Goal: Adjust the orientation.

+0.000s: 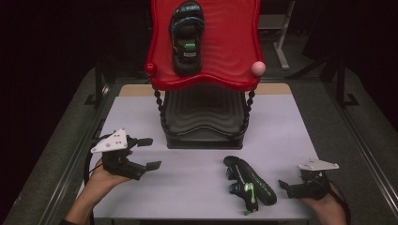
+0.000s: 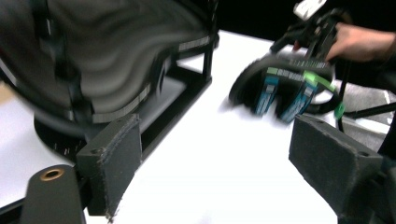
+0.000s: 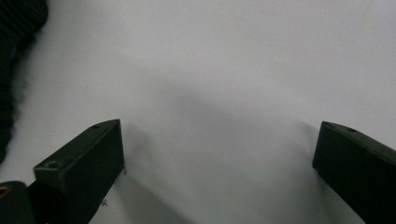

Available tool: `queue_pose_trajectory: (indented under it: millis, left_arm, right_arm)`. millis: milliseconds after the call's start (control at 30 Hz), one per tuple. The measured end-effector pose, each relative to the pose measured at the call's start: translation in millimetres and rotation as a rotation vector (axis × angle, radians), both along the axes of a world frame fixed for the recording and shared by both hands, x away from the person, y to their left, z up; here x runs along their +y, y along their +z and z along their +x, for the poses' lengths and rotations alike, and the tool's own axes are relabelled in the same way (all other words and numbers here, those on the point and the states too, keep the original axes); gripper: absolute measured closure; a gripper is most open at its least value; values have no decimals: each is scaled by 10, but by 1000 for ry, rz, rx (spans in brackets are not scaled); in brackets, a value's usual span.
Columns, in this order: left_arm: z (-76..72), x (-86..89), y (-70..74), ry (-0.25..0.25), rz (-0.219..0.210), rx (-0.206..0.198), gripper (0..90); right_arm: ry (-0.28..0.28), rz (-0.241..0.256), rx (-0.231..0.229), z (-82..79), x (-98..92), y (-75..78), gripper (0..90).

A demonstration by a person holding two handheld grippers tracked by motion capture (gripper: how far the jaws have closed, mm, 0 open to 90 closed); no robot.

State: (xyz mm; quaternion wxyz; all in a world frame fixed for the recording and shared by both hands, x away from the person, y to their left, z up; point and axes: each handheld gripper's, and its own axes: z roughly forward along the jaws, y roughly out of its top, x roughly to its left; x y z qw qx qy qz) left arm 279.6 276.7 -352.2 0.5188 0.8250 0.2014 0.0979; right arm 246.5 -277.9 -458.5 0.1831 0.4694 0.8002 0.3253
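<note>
No legible text, brand, number or sign is present. The black strapped sandal with green and blue accents on the glossy red wavy-edged plastic shelf carries a small pale patch near its heel; any marking on it is too small to read.

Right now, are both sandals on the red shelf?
No. One sandal sits on the red shelf; the other sandal lies on the table.

I see tray glossy red, rippled | knobs: one red, one pink | lower shelf black, wavy ridges | sandals black, green and blue straps | table pale lilac-white | my grippers black, grey plates
</note>
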Motion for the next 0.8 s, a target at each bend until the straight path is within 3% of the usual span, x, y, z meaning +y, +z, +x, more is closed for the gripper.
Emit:
queue_pose_trajectory:
  millis: [233,333,467,600,800]
  left_arm:
    - [-78,38,-384,21,126,44,143]
    - [-70,42,-565,35,155,91,85]
    - [-64,46,-763,48,206,142,34]
    - [-50,53,-881,67,248,165,2]
    - [-29,41,-998,74,279,170,0]
  right_arm:
    - [-1,-2,10,6,1,10,22]
    - [0,-13,34,12,3,53,70]
    - [11,43,50,-7,-38,135,251]
    - [55,94,27,-45,-45,243,502]
    - [155,195,-14,-104,35,423,880]
